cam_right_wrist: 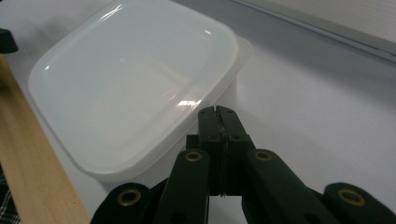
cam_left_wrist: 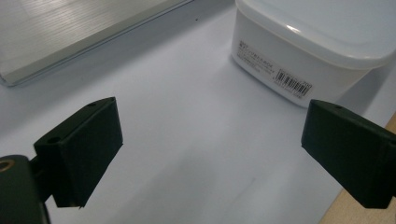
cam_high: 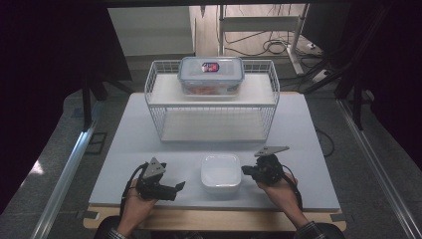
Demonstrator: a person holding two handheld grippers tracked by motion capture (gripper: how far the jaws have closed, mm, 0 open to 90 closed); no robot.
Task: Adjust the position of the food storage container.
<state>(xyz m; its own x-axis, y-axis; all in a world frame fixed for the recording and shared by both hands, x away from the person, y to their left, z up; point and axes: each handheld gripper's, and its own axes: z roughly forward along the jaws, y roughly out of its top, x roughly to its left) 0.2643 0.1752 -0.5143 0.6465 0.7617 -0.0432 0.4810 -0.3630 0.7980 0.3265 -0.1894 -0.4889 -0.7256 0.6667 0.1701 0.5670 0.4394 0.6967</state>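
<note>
Desk (cam_high: 298, 149) of pale grey board carries, at twelve o'clock, a white wire two-tier rack (cam_high: 211, 102) topped by a clear lidded plastic food box (cam_high: 211, 74). At six o'clock, near the front edge, sits the white square lidded plastic container (cam_high: 220, 173), flanked by both tools. The left claw (cam_high: 178, 187), at nine o'clock of it, gapes wide and empty; the right claw (cam_high: 246, 170), at three o'clock, is pinched closed on nothing. This looks like the approach step; next, the right claw likely must spread before gripping.
</note>
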